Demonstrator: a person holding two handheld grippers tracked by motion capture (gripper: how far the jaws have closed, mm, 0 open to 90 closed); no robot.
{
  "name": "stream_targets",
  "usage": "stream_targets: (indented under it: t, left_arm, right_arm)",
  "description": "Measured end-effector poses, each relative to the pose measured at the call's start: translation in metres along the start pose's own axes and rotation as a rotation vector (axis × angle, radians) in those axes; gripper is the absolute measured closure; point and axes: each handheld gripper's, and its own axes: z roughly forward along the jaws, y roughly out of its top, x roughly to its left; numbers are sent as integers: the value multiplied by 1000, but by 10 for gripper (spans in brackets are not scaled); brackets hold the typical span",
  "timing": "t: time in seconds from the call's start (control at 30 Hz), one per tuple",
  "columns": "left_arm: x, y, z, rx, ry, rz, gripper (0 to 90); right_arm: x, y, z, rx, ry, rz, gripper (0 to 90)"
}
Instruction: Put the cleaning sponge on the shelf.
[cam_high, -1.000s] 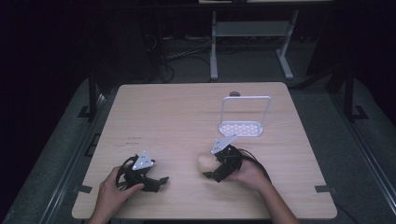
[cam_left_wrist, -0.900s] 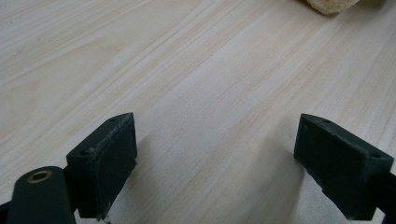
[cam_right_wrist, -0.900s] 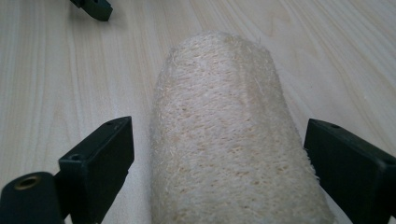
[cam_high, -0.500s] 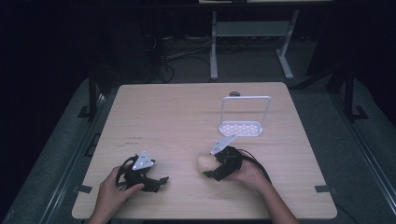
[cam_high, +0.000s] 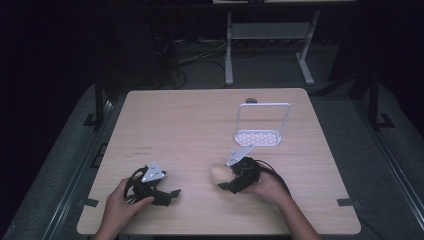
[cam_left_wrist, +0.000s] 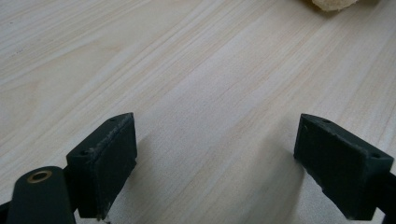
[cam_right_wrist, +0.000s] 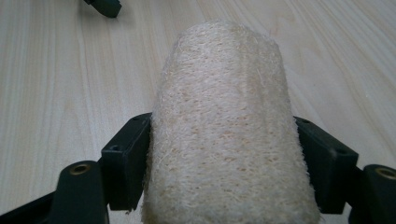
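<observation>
A pale tan loofah sponge (cam_right_wrist: 224, 121) lies lengthwise between the pads of my right gripper (cam_right_wrist: 226, 161), which press on both its sides; the jaws have just been closing on it. From above, the loofah (cam_high: 219, 173) sticks out to the left of the right gripper (cam_high: 226, 180), low on the wooden table (cam_high: 190, 120). My left gripper (cam_high: 169, 194) rests near the front left, held by a hand. Its jaws (cam_left_wrist: 217, 163) stand wide open over bare wood, and an edge of the loofah (cam_left_wrist: 332, 3) shows far off.
A white wire stand with a perforated base (cam_high: 260, 136) sits behind the right gripper, toward the table's back right. The tip of the left gripper (cam_right_wrist: 103, 5) shows at the top of the right gripper view. Dark floor, cables and a metal frame lie beyond the table.
</observation>
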Motion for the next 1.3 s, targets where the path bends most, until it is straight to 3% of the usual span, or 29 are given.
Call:
stream_targets:
  t: [0.7, 1.3]
  left_arm:
    - [0, 0, 0, 0, -1, -2, 126]
    - [0, 0, 0, -3, -1, -6, 126]
  right_arm:
    - [0, 1, -20, -37, -42, 30, 274]
    - [-8, -1, -42, -77, -118, 69, 274]
